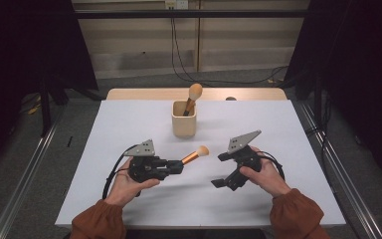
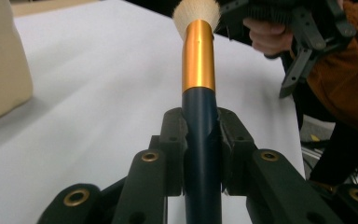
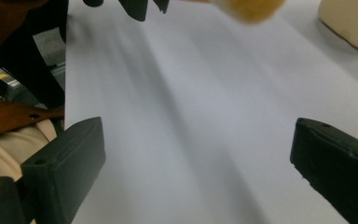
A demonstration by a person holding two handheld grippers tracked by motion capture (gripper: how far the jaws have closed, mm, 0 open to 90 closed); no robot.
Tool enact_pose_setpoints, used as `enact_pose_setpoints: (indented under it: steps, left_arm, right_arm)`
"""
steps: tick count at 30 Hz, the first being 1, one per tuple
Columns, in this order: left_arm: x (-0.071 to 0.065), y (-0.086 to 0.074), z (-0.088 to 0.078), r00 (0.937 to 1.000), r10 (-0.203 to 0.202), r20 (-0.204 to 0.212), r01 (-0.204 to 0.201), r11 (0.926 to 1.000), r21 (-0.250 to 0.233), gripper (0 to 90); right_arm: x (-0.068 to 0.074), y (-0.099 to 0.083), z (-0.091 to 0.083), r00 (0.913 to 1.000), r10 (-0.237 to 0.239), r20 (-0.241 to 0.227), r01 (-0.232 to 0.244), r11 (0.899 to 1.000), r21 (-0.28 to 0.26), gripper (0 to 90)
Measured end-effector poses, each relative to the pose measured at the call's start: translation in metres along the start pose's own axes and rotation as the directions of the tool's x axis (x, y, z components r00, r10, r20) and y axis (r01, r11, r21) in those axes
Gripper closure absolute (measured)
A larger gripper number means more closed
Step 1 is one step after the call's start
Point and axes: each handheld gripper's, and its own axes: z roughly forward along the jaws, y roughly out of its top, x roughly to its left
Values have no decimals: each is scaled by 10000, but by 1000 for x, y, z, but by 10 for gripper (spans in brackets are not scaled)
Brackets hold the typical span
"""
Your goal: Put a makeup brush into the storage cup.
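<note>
Item: makeup brush [image 1: 193, 157], dark blue handle, copper-gold ferrule, pale rounded bristle head. Location: held clear above the white surface [image 1: 129, 124], in front of the beige holder cup [image 1: 184, 119], bristle end pointing toward the right hand.

Holder: left gripper [image 1: 178, 167]. Its jaws are clamped on the dark handle just below the ferrule; the left gripper view shows the brush [image 2: 199, 60] running straight out between the two black pads, gripped on both sides.

Second tool: right gripper [image 1: 220, 183], jaws wide apart with nothing between them, just beside the brush head; the right gripper view shows bare surface between the pads and the blurred bristle tuft [image 3: 249, 8] at the top edge.

Related stock: a second brush [image 1: 191, 98] stands in the holder cup, bristles up, leaning on the rim.

Handling notes (judgement): light, slender, rigid along handle and ferrule. Lacquered handle and polished metal likely slippery, so a firm square grip is advised. Bristle head soft and easily splayed or crushed; not a grip point. Best hold: mid-handle or near the ferrule, leaving the tail end free for lowering into the cup. Cup likely light and may tip if knocked.
</note>
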Motion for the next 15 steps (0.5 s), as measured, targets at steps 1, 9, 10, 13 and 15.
enact_pose_setpoints:
  steps: [1, 9, 10, 13, 15]
  left_arm:
    - [0, 0, 0, 10000, -39, 2, 39, 9999, -133, 746]
    - [1, -1, -2, 9997, -232, -104, 224, 9970, -741, 746]
    - [1, -1, -3, 9997, -228, -106, 218, 9963, -833, 746]
    - [0, 0, -5, 9998, -147, -118, 133, 9936, -1124, 746]
    - [0, 1, -6, 9999, -143, -78, 131, 9903, -1383, 746]
  right_arm:
    - [1, -1, 0, 10000, 53, 54, -53, 10000, -68, 31]
    - [0, -8, -4, 9962, 673, 557, -611, 9925, -1057, 30]
    - [0, -8, -4, 9954, 723, 634, -646, 9912, -1159, 34]
    - [1, -9, -5, 9947, 825, 613, -717, 9842, -1618, 34]
    - [3, -9, -5, 9943, 787, 722, -640, 9801, -1878, 34]
